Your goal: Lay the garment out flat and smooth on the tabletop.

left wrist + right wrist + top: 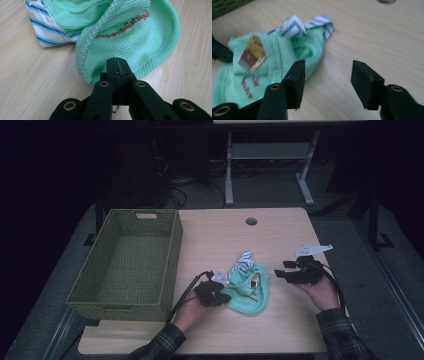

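Light wood is the top of our table [280,227], and a dark room sits behind it. On the table lies a green cloth [250,292], soft and bumpy like a knitted shirt, near the front edge and just right of the basket [127,262]. A white cloth with blue stripes [243,262] pokes out from under its far side.

Our left gripper [222,296] has its jaws squeezed tight together at the near edge of the green cloth. In the left gripper view [116,65] we see the closed tips right at the cloth's thick hem, but we cannot tell if they pinch it. That view also shows brown writing [122,26] stitched on the cloth. It is upside down and too small for us to read.

Our right gripper [284,271] is off to the right of the cloth, lifted a bit, with nothing in it. In the right gripper view [327,83] its jaws stand partly apart with only bare table between them.

That view shows us a gold and brown tag [253,53] on the cloth. It is too blurry to read. From above, we see the green woven basket and a round hole [251,221] in the table.
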{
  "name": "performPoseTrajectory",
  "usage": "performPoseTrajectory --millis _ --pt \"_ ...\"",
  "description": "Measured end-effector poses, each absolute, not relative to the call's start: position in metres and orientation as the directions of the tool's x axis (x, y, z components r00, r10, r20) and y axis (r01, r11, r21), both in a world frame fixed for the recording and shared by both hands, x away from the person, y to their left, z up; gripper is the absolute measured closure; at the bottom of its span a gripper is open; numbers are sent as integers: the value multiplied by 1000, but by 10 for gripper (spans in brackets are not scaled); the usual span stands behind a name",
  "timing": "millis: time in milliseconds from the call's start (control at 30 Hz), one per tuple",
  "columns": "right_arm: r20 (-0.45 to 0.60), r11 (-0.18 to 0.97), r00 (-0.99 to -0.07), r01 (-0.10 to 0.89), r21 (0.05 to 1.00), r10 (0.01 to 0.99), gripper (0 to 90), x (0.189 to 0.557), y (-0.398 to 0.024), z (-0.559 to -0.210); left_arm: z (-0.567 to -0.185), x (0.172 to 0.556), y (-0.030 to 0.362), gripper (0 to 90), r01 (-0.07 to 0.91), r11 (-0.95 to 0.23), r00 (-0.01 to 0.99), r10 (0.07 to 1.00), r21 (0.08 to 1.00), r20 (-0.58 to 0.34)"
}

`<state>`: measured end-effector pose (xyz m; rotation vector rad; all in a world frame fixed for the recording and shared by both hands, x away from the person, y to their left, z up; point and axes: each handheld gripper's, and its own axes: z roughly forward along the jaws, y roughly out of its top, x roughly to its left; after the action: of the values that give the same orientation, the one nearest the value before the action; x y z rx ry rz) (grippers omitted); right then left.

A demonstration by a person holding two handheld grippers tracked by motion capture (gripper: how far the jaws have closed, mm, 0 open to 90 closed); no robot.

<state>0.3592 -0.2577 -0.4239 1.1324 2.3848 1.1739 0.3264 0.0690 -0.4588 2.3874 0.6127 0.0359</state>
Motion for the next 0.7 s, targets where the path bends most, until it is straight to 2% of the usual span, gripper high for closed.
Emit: performPoseTrajectory --millis 533,700 --pt "162 396 -704 557 730 692 532 412 -222 -424 -458 326 69 894 411 -678 892 437 609 -115" --pt "173 403 -714 559 725 679 587 427 -214 -432 -458 326 68 894 414 -677 891 438 608 -119"
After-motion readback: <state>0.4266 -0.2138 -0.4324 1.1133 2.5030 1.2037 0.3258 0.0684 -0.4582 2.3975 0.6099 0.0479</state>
